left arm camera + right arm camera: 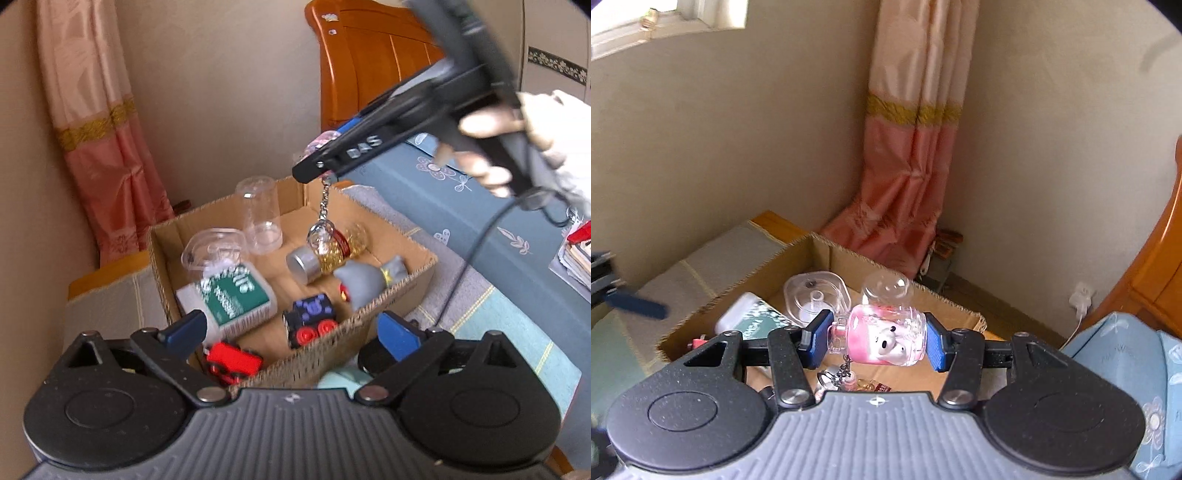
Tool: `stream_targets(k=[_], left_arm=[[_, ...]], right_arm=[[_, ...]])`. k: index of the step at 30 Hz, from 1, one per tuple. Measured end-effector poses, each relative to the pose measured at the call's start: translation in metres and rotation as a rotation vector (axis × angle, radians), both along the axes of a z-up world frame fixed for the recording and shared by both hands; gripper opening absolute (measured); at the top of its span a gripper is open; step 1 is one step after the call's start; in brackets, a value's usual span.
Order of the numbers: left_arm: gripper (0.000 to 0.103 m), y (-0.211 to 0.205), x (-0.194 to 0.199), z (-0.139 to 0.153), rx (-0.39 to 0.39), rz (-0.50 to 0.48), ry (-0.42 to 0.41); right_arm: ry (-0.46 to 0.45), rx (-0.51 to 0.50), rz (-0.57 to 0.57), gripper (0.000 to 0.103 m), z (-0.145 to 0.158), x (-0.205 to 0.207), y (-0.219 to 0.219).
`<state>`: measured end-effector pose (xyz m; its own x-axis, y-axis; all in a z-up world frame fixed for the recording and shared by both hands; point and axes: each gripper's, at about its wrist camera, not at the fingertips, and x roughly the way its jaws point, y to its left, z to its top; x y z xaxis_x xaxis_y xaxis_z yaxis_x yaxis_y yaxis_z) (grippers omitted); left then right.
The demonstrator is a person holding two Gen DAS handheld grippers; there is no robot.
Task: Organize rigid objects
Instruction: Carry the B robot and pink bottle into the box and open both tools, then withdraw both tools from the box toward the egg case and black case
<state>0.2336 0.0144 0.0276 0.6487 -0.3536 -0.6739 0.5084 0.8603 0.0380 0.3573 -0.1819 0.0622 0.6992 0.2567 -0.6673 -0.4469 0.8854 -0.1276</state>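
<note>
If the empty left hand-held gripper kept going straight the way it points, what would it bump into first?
Probably the near wall of the cardboard box, right between the open fingers of the left hand-held gripper. If it passed just above that rim, the black toy train car looks next, though depth is hard to judge.

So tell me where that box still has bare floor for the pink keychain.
The cardboard box has bare floor by its back wall, right of the clear cup, behind the glitter bottle. A smaller patch lies between the green bottle and the black train. The front is crowded.
</note>
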Motion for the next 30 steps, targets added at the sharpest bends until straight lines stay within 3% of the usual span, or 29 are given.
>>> stream_targets(k=[2, 4, 5, 6, 14, 19, 23, 30], left_arm=[[0.099, 0.005, -0.004, -0.002, -0.002, 0.014, 0.002], [0.099, 0.009, -0.008, -0.001, -0.001, 0.025, -0.001], [0.099, 0.011, -0.009, -0.001, -0.001, 0.029, -0.001], [0.099, 0.014, -0.01, -0.001, -0.001, 0.034, -0.001], [0.099, 0.023, -0.023, -0.005, 0.002, 0.081, -0.007], [0.1, 0.025, -0.034, -0.012, 0.016, 0.122, -0.014], [0.1, 0.025, -0.044, -0.019, 0.046, 0.149, -0.039], [0.1, 0.028, -0.058, -0.032, 0.062, 0.186, -0.038]], right_arm=[[0.018, 0.0, -0.042, 0.058, -0.009, 0.01, 0.0], [0.017, 0.009, -0.077, 0.074, -0.014, 0.013, -0.001], [0.012, 0.019, -0.088, 0.091, -0.015, 0.011, -0.002], [0.004, 0.032, -0.088, 0.101, -0.014, 0.008, -0.003], [-0.002, 0.005, -0.082, 0.103, -0.005, -0.041, 0.0], [0.001, 0.013, -0.096, 0.103, -0.014, -0.078, 0.002], [0.007, 0.03, -0.153, 0.103, -0.035, -0.107, 0.0], [0.074, 0.031, -0.31, 0.103, -0.097, -0.132, -0.003]])
